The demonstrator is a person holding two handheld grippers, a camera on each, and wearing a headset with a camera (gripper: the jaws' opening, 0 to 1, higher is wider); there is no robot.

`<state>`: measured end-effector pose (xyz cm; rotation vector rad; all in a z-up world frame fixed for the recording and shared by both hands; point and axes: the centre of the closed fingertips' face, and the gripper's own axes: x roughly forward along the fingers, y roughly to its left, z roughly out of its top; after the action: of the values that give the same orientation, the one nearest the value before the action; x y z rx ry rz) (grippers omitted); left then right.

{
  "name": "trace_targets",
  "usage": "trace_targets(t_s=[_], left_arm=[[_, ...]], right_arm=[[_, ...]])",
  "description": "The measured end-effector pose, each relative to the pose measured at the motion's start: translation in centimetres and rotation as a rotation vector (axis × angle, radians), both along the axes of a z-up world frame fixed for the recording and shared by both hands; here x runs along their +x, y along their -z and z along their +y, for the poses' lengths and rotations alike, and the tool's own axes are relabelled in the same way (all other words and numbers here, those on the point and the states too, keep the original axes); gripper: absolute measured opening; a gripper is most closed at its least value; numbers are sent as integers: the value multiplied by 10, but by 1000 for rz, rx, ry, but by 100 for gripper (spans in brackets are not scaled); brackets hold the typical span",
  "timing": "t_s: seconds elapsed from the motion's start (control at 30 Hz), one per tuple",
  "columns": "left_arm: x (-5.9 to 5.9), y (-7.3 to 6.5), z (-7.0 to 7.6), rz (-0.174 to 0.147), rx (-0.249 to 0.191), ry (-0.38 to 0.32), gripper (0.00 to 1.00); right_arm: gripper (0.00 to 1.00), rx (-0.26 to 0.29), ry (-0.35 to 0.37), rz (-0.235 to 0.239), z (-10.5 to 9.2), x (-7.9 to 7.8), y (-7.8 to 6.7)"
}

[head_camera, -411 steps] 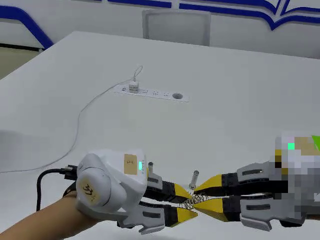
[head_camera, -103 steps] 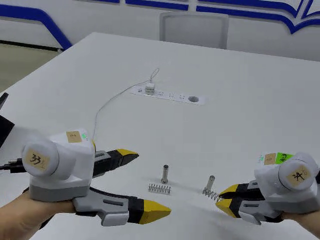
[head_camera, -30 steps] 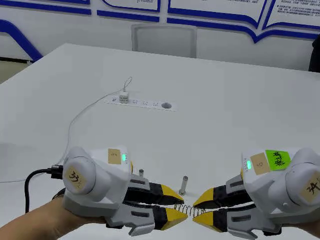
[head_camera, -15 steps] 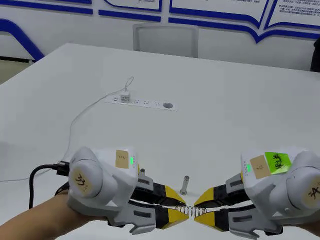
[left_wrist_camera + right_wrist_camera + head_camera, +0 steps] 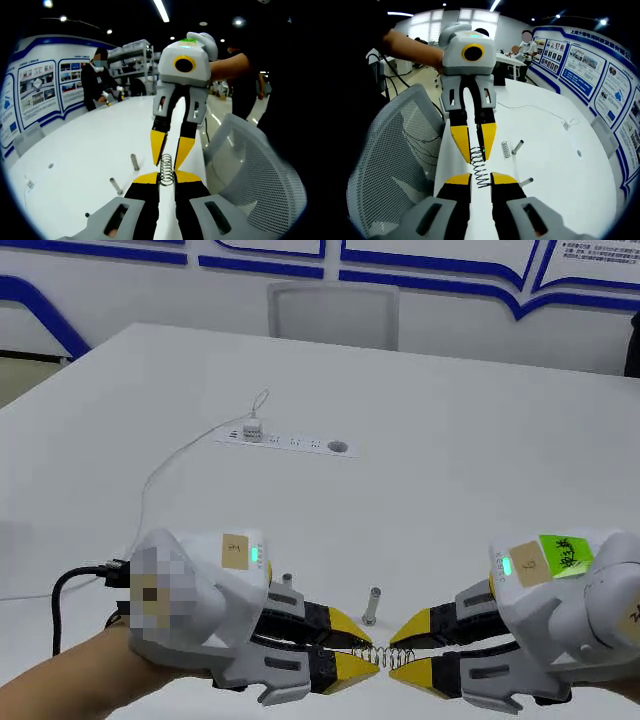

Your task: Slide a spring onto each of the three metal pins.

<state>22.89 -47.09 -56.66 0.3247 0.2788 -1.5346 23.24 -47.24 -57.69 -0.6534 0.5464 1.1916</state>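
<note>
A small steel spring (image 5: 382, 654) hangs just above the white table (image 5: 450, 470), stretched between the two grippers. My left gripper (image 5: 368, 653) is shut on its left end and my right gripper (image 5: 396, 656) is shut on its right end, tip to tip. In the left gripper view the spring (image 5: 166, 169) rises from my left gripper (image 5: 168, 177). In the right gripper view the spring (image 5: 479, 167) runs from my right gripper (image 5: 480, 179) to the other's fingertips (image 5: 487, 138). One metal pin (image 5: 372, 605) stands just behind the tips. A second pin (image 5: 288, 582) peeks over the left gripper. A loose spring (image 5: 505, 148) lies beside a pin (image 5: 517, 146).
A white power strip (image 5: 295, 444) with a plug and a thin cable (image 5: 160, 475) lies mid-table. A grey chair (image 5: 332, 310) stands at the far edge. A black cable (image 5: 75, 585) trails from my left gripper. A mesh chair (image 5: 395, 150) stands at the near edge.
3.4 s ago the grippers were apart, the left one open, with springs on the table by the pins. Over the last second both stay tip to tip on the spring, almost still.
</note>
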Motion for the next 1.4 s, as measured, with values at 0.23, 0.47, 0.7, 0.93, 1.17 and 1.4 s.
trace_targets(t_s=[0.23, 0.47, 0.7, 0.93, 1.17, 1.4], left_arm=[[3, -2, 0, -8, -11, -8, 9], [0, -3, 0, -18, -9, 8, 9], [2, 1, 1, -39, 13, 11, 9], [6, 2, 0, -38, 17, -6, 9], [6, 3, 1, -15, 8, -30, 9], [3, 5, 1, 13, -2, -43, 10]], right_arm=[[14, 15, 29, 10, -4, 4, 0], [12, 22, 37, 32, -7, 3, 5], [11, 94, 39, 49, -4, 2, -7], [11, 176, 31, 52, 3, 0, -23], [11, 231, 46, 68, 11, 1, -31], [11, 302, 73, 107, 21, 0, -36]])
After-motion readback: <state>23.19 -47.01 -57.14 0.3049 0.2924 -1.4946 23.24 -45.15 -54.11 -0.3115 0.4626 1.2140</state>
